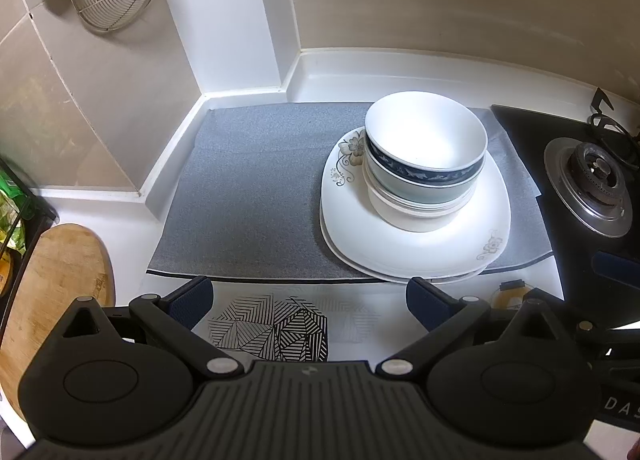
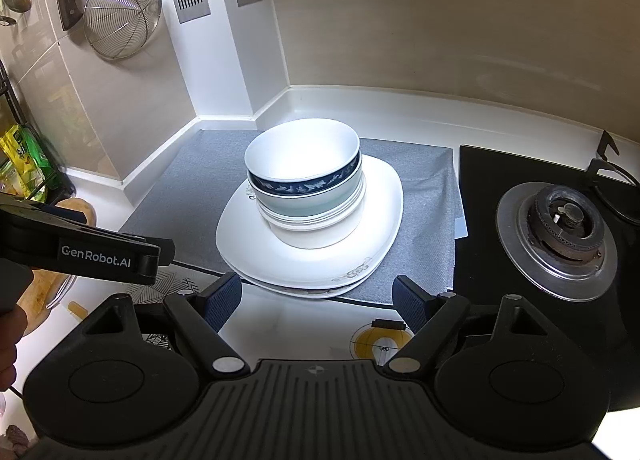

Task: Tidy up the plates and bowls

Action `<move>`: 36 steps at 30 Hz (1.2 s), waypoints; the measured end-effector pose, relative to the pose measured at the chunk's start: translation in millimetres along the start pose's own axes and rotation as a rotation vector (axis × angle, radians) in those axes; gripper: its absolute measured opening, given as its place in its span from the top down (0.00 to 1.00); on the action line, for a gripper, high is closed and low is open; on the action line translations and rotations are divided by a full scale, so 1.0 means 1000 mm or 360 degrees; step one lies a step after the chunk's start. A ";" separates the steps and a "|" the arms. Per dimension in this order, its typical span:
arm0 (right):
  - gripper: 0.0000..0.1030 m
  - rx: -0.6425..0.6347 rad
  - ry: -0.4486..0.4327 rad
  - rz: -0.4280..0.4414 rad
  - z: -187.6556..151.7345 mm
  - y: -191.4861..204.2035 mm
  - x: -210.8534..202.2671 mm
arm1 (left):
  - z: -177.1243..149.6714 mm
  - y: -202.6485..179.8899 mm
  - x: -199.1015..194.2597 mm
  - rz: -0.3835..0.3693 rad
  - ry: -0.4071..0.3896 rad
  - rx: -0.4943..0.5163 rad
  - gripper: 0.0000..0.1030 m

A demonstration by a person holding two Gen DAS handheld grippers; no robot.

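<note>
Glazed ceramic, white, stacked: nested bowls (image 1: 424, 167) set on squarish plates (image 1: 412, 244), all resting on a grey mat (image 1: 248, 195), which serves as landmark.

Position: the stack stands on the right half of the mat, towards the stove (image 1: 592, 187); the plates' front edge overhangs the mat's near border slightly. The left half of the mat is bare.

Bowls: top bowl white inside with a dark blue patterned band under the rim; at least two more rims are seen nested beneath, the exact count cannot be told. Judged stiff, brittle, smooth-glazed and slippery; moderately heavy as a set. Best taken at the rim wall, one finger inside and one outside, one bowl at a time; lifted straight up so the bowl beneath is not dragged.

Plates: at least two, floral print at the corners. Judged heavy for a two-finger pinch and prone to tilt; best taken at the overhanging front edge, where a finger can get under.

Left gripper (image 1: 308, 296): jaws spread, nothing between, held short of the mat's near edge.

Right gripper (image 2: 318, 300): jaws spread wide, empty, held just before the plates' front edge, not touching.
</note>
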State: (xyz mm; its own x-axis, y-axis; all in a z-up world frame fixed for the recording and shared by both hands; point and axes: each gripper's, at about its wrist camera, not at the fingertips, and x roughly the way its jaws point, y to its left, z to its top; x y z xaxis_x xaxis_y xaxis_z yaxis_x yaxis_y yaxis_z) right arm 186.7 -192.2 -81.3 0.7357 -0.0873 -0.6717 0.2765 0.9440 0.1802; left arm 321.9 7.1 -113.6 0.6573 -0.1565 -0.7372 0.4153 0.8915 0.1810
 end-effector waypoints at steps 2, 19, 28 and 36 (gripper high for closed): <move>0.18 0.0000 0.0000 0.0000 0.000 0.000 0.000 | 0.000 0.000 0.000 0.0000 0.0000 0.0000 0.00; 0.18 0.0000 -0.0001 0.0001 0.000 0.000 0.000 | 0.001 0.000 0.000 -0.0002 -0.0003 0.0014 0.00; 0.18 0.0000 -0.0005 -0.0001 0.001 -0.001 -0.001 | 0.000 0.000 -0.001 -0.0001 -0.0011 0.0026 0.00; 0.18 0.0003 -0.0013 -0.0004 0.001 0.001 -0.003 | 0.000 0.000 -0.002 0.0002 -0.0020 0.0034 0.00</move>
State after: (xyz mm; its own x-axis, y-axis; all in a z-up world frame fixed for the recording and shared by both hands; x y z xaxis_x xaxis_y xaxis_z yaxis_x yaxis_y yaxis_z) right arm 185.5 -191.5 -78.0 0.7401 -0.0924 -0.6661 0.2798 0.9431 0.1800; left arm 320.9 7.5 -112.1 0.6658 -0.1609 -0.7286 0.4277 0.8824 0.1960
